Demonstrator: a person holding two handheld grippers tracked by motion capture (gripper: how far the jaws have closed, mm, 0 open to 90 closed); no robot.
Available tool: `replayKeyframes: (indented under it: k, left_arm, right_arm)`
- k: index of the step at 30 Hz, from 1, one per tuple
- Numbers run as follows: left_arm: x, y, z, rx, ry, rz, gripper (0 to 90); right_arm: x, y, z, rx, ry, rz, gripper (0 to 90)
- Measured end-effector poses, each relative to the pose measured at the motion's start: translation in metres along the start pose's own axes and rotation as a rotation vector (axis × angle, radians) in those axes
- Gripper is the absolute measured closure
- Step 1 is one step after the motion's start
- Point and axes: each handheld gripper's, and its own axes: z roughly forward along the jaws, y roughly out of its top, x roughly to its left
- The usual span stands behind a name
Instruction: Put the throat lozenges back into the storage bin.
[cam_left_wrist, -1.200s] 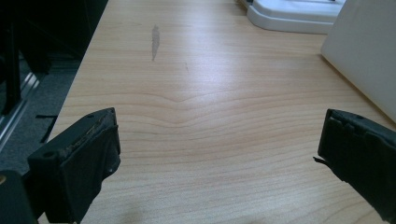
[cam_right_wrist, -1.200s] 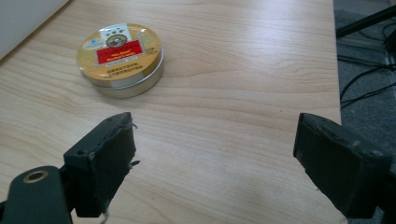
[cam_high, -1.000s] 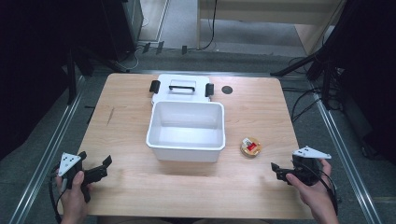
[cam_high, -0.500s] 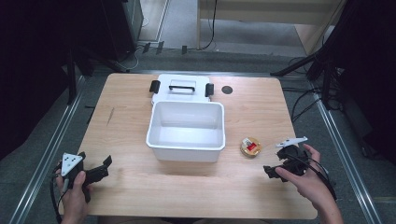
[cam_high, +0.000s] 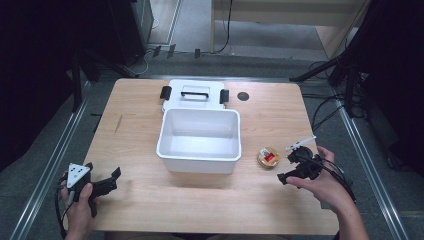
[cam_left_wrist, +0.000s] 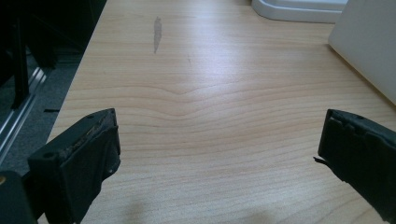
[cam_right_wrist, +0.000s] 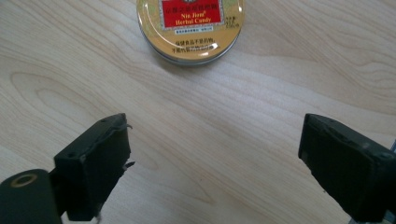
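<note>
Right claw (cam_high: 289, 168) near a round tin (cam_high: 268, 157) on the desk (cam_high: 135, 130).
Its jaws, just closing partway, stand apart with nothing between them; left claw (cam_high: 111, 180) gapes empty.

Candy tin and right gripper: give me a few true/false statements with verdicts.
1. The candy tin lies on the table, outside the white bin. True.
2. The right gripper is shut on the tin. False: its jaws stand apart with bare wood between them, and the tin lies just beyond the tips.
3. The tin's lid is gold with a red label. True.
4. The bin's lid sits on the bin. False: it lies flat on the table at the bin's far side, and the bin is open.
5. The left gripper holds the bin's rim. False: it is open near the table's left front corner, apart from the bin.
</note>
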Motion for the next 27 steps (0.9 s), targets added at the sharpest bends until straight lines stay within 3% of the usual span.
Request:
replayKeyframes:
  k: [9, 12, 27]
  left_arm:
    - [0.001, 0.000, 0.000, 0.002, -0.006, -0.003, 0.0]
    - [0.001, 0.000, 0.001, 0.004, -0.008, -0.006, 0.0]
    - [0.001, 0.000, 0.001, 0.011, -0.007, -0.005, 0.0]
  right_arm:
    - [0.005, 0.023, 0.008, 0.055, 0.024, -0.018, 12.5]
    - [0.008, 0.029, 0.012, 0.068, 0.000, -0.024, 12.3]
    - [0.009, 0.051, 0.028, 0.106, -0.007, 0.016, 10.3]
